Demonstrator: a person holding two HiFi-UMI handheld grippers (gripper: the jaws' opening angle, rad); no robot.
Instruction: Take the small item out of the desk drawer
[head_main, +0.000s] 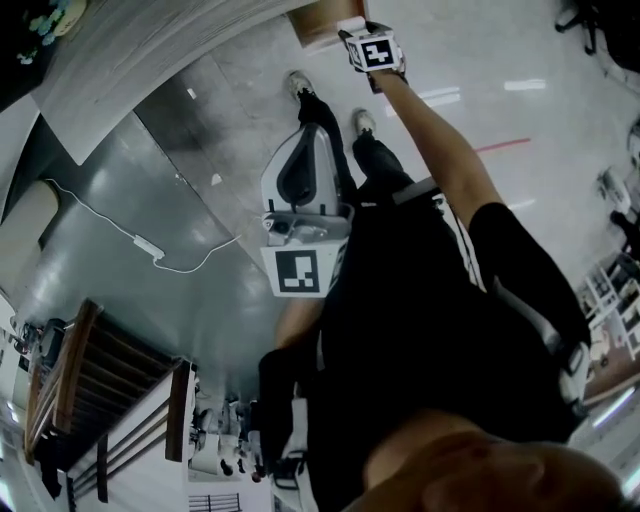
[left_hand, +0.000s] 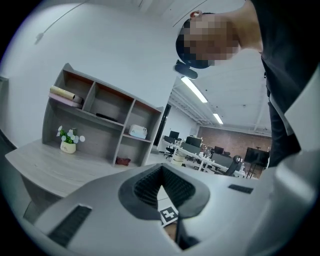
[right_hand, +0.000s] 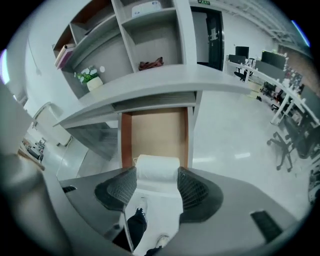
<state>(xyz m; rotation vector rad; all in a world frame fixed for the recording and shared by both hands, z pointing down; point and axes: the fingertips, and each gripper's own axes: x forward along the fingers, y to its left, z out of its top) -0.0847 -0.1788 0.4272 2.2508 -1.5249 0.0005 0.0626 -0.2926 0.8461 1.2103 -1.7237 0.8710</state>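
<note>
Gripping the small white item (right_hand: 158, 165) between its two mesh pads, my right gripper (right_hand: 157, 175) has its jaws set apart by the item's width, and the item's rounded end juts past the tips. Beneath the jaws show my dark trouser leg and shoe (right_hand: 136, 220) on the pale floor (right_hand: 225, 130). Straight beyond the tips lies the open desk drawer (right_hand: 126, 140), its wood-coloured inside facing up; the item is in my grip at the drawer's near end. Above the drawer runs the grey desk (right_hand: 150, 80), with a potted plant (right_hand: 91, 81) up and left of the jaws. Behind it rises a shelf unit (right_hand: 150, 35), a red object (right_hand: 151, 64) in its lowest compartment and books (right_hand: 62, 56) on a shelf at far left. Well off to the right of the jaws stand office chairs (right_hand: 286, 145). My left gripper (left_hand: 161, 172) hangs close by my body, its ribbed pads closed tip to tip with nothing between them. Beyond it to the left show the same desk and shelves, and farther right a row of workstations (left_hand: 210, 155).
</note>
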